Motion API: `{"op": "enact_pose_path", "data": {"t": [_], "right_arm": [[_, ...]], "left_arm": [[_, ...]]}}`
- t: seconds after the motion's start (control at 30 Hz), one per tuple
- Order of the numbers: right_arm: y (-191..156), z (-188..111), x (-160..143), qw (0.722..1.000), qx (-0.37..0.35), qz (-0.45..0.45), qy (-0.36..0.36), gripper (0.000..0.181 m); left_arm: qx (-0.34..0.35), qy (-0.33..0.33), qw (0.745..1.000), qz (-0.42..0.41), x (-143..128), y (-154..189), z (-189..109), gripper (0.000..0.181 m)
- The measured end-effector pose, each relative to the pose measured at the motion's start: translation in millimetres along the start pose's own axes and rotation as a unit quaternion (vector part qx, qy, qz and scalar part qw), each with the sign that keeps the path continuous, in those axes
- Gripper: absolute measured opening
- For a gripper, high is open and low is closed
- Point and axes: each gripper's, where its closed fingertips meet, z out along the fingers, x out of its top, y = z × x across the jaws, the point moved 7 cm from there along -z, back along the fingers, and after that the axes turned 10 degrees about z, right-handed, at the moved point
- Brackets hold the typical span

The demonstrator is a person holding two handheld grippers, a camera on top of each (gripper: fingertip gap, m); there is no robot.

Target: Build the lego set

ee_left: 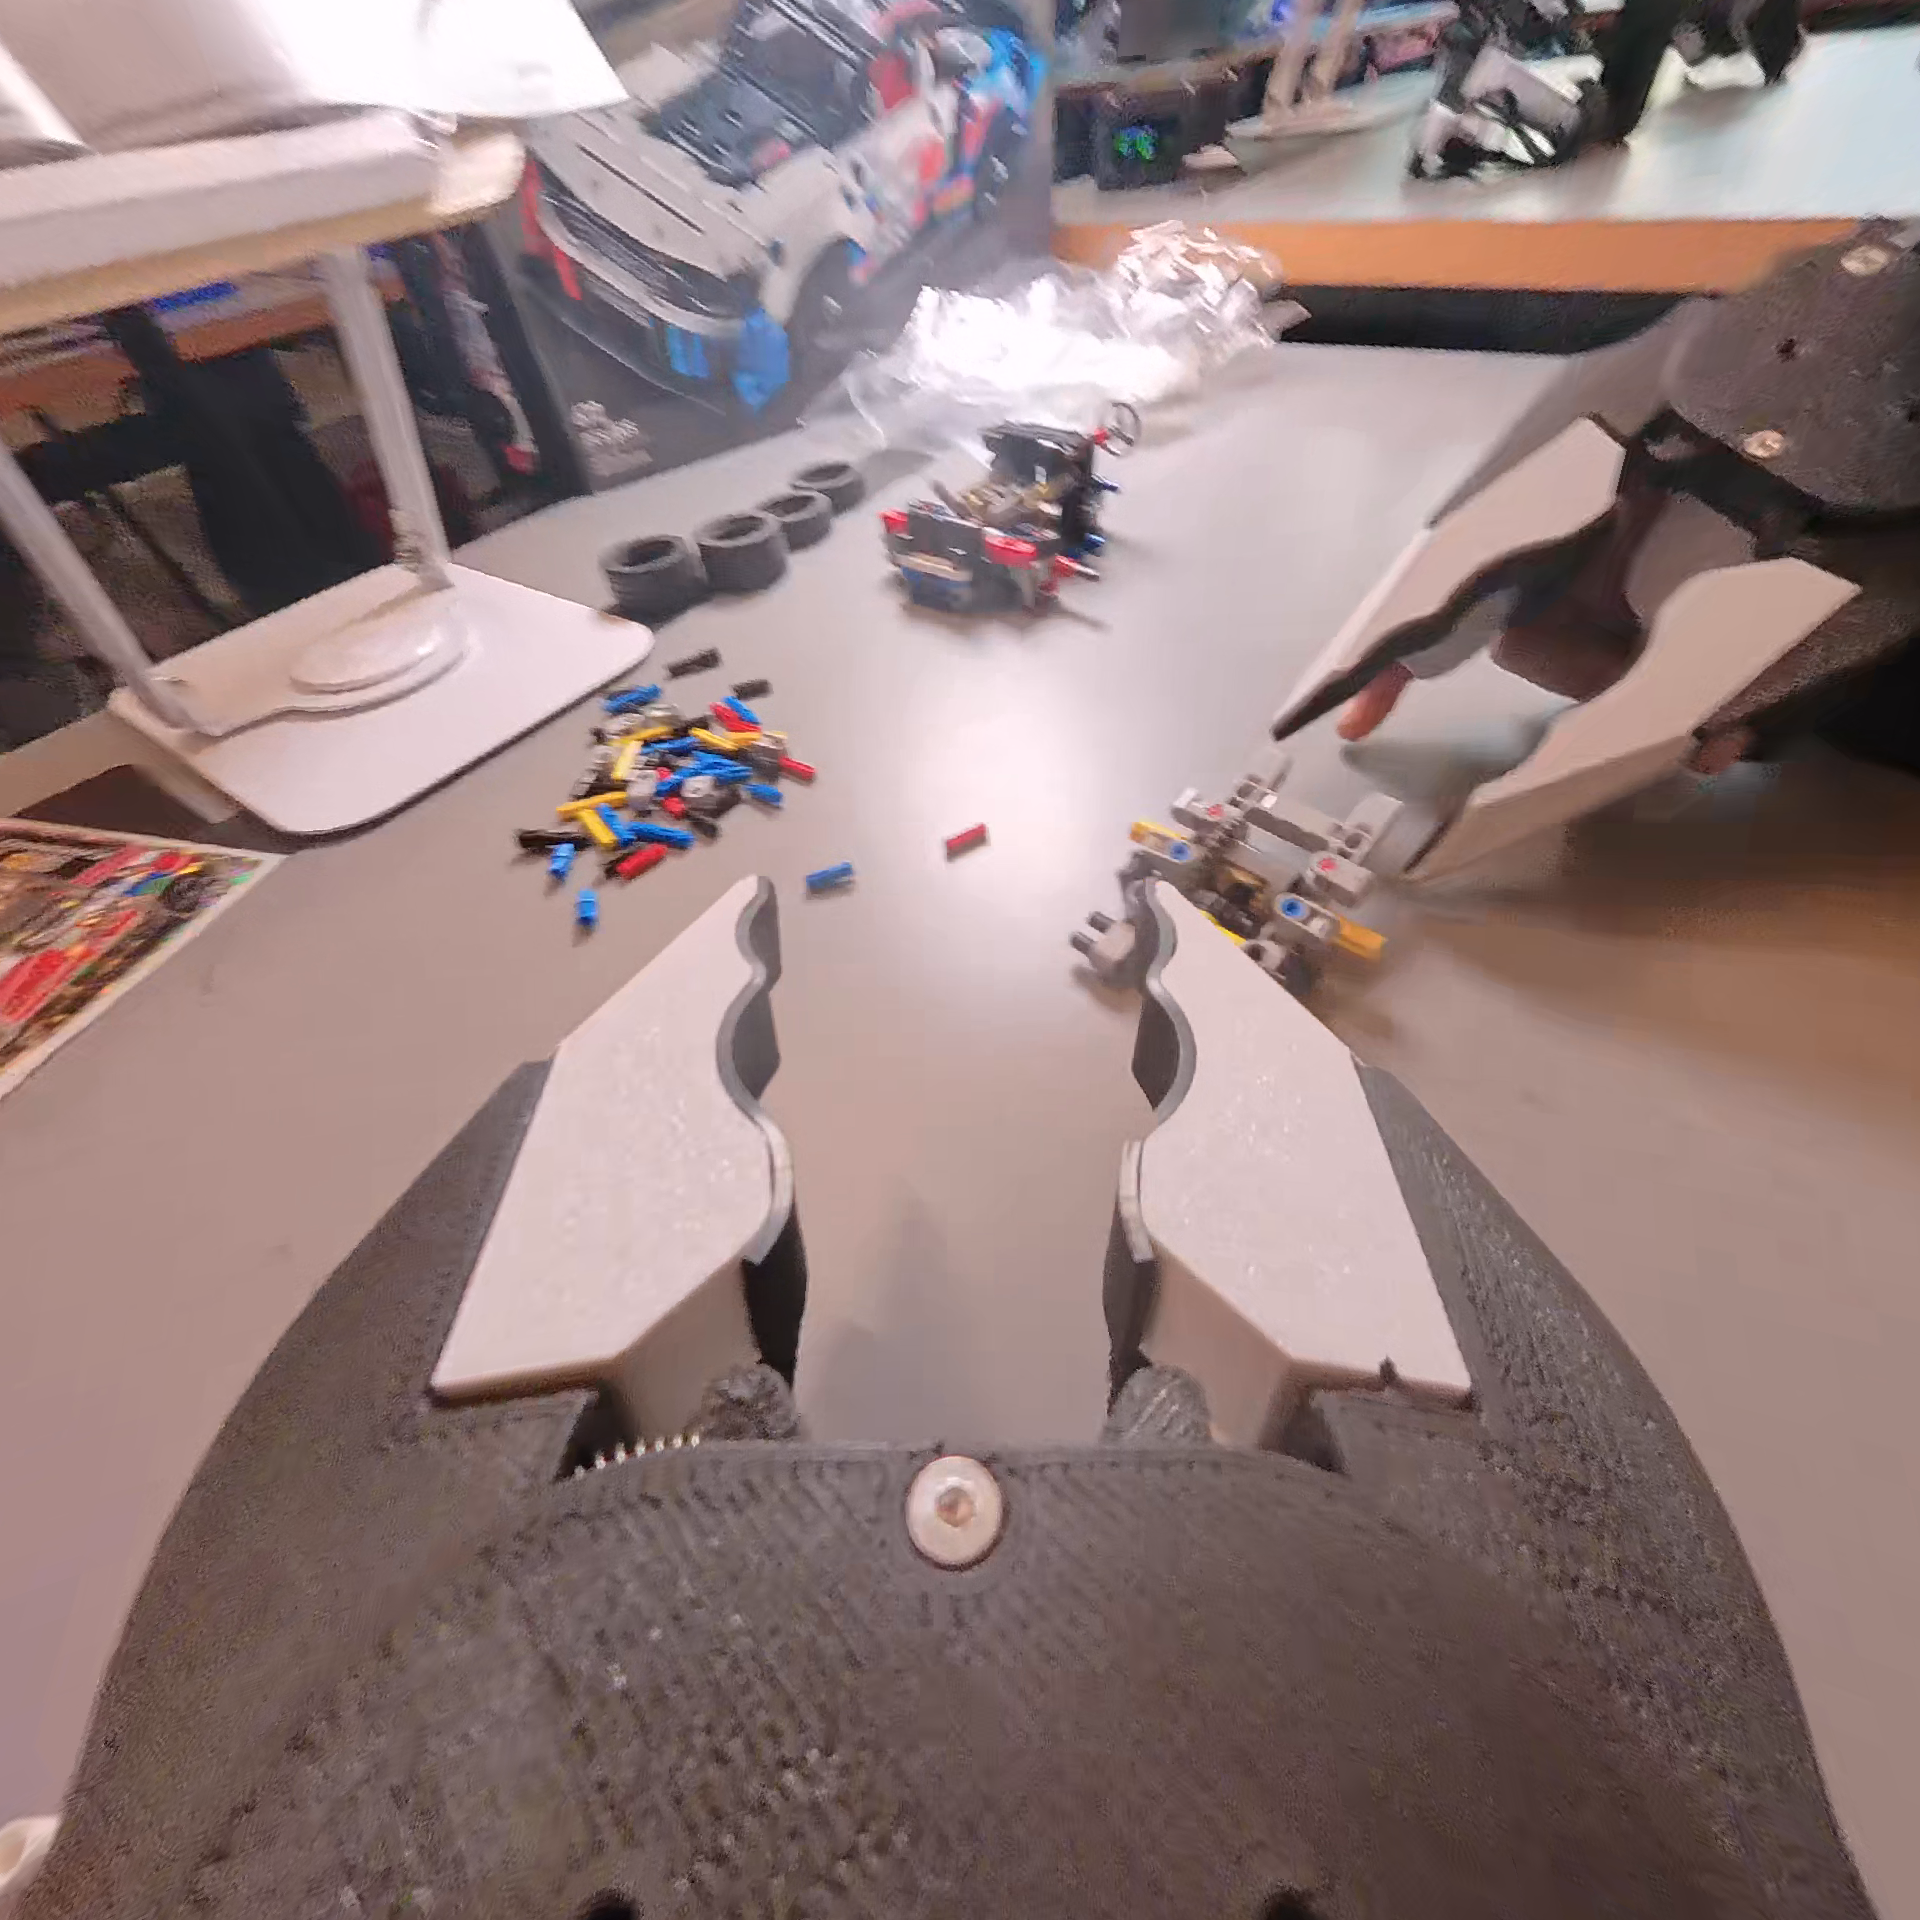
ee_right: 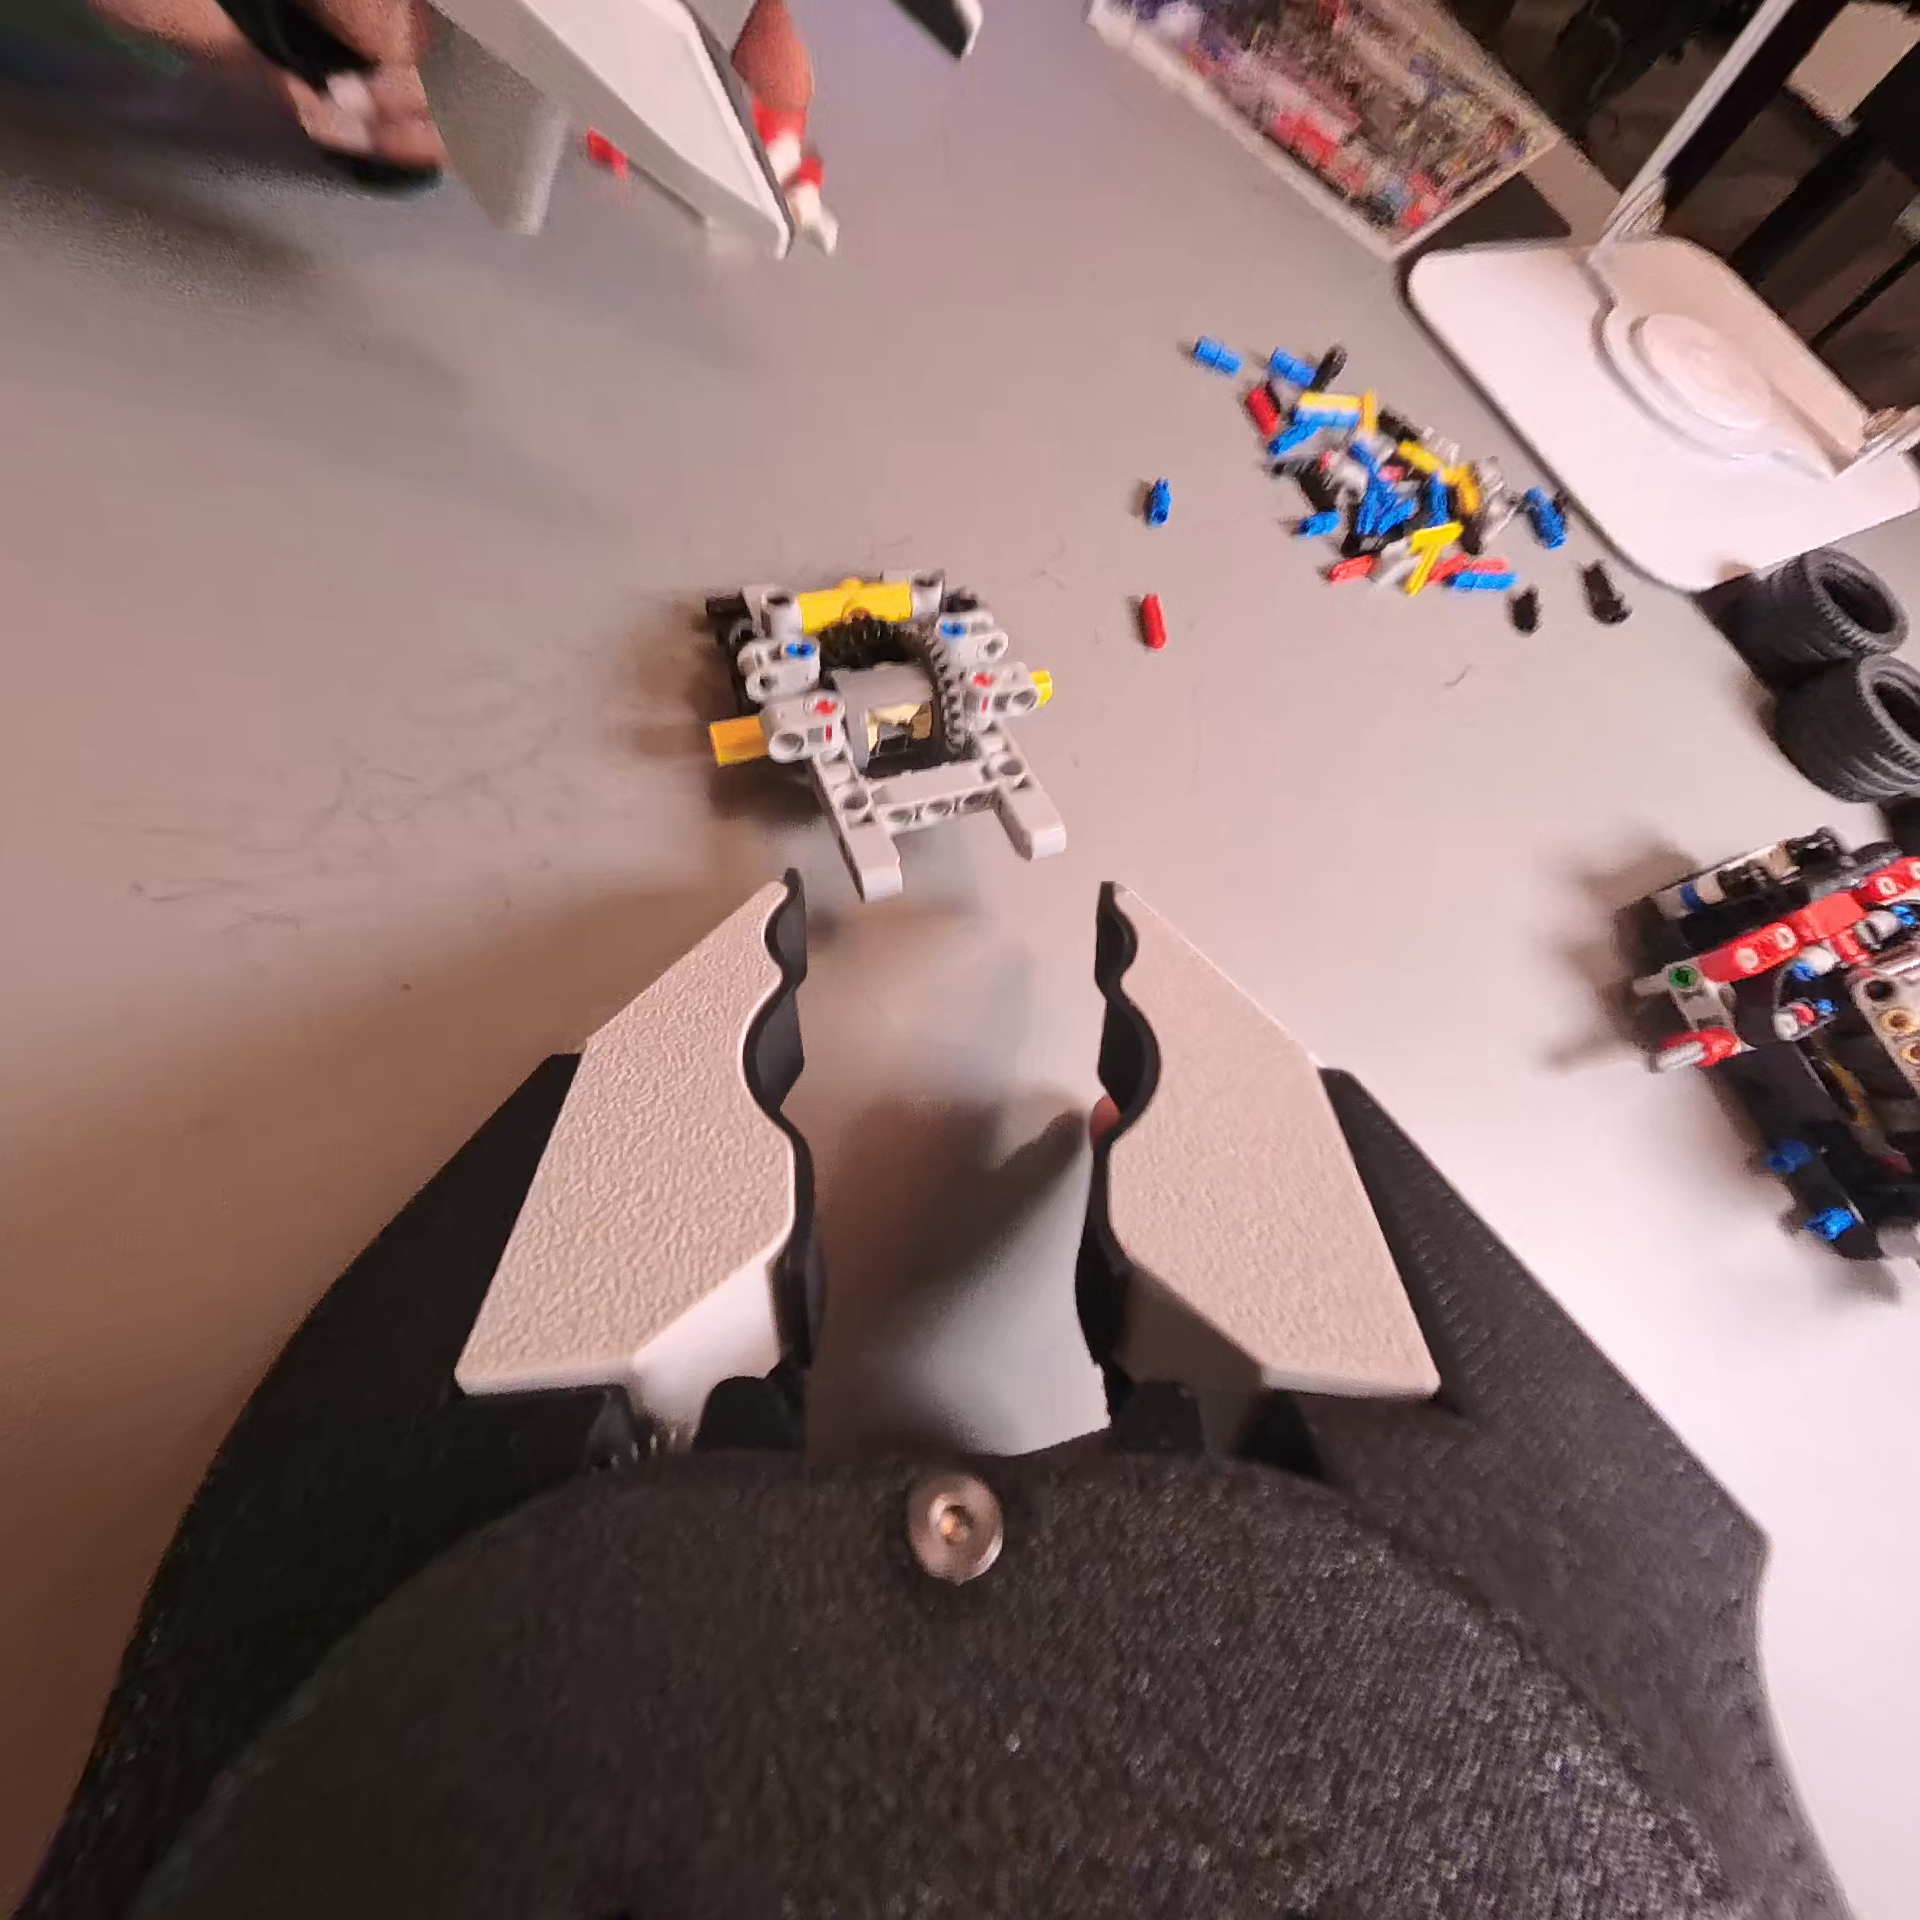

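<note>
A small grey and yellow lego assembly (ee_right: 883,707) with a black gear lies on the grey table just past my right gripper (ee_right: 951,888), which is open and empty. In the left wrist view the same assembly (ee_left: 1247,883) sits beside the right fingertip of my left gripper (ee_left: 958,902), also open and empty. The right gripper (ee_left: 1351,800) shows there at the right, open, close behind the assembly. A pile of loose blue, yellow, red and black pieces (ee_left: 665,779) (ee_right: 1392,488) lies nearby. A larger black and red chassis (ee_left: 997,530) (ee_right: 1808,1018) stands farther off.
Several black tyres (ee_left: 727,540) (ee_right: 1849,675) line up by a white lamp base (ee_left: 395,675) (ee_right: 1662,395). An instruction booklet (ee_left: 73,935), the set's box (ee_left: 779,208) and a clear plastic bag (ee_left: 1070,322) lie around. Single red (ee_right: 1150,618) and blue (ee_right: 1156,499) pins lie apart.
</note>
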Motion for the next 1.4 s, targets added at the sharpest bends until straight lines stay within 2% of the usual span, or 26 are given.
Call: {"op": "enact_pose_path", "data": {"t": [0.23,0.43,0.5,0.6,0.63,0.73,0.83,0.9,1.1,1.3,1.4], "right_arm": [[17,-20,21,0.988,0.000,0.070,0.139,0.060],[32,-25,23,0.976,-0.028,0.114,0.183,0.063],[34,-26,25,0.972,-0.035,0.115,0.200,0.050],[39,-25,29,0.966,-0.049,0.117,0.226,0.009],[42,-24,29,0.965,-0.059,0.116,0.227,0.005],[55,-19,31,0.963,-0.076,0.116,0.231,0.004],[70,-17,33,0.956,-0.078,0.147,0.243,0.004],[77,-18,32,0.951,-0.075,0.168,0.247,0.004],[73,-23,31,0.949,-0.073,0.165,0.260,0.003],[65,-22,31,0.954,-0.077,0.139,0.253,0.000],[63,-24,30,0.956,-0.075,0.134,0.250,0.000]], "left_arm": [[0.072,0.078,0.994,-0.027,3,-24,-19,0.060],[0.108,0.093,0.989,-0.025,4,-32,-26,0.057],[0.108,0.101,0.989,-0.024,5,-32,-28,0.050],[0.115,0.105,0.987,-0.028,6,-36,-32,0.043],[0.123,0.105,0.986,-0.030,6,-37,-33,0.039],[0.147,0.104,0.983,-0.033,4,-43,-36,0.029],[0.187,0.110,0.975,-0.054,3,-54,-40,0.000],[0.214,0.124,0.967,-0.059,7,-65,-46,0.000],[0.306,0.143,0.940,-0.043,35,-130,-57,0.000],[0.336,0.108,0.935,-0.007,74,-217,-43,0.000],[0.341,0.101,0.934,-0.024,84,-266,-31,0.000]]}}
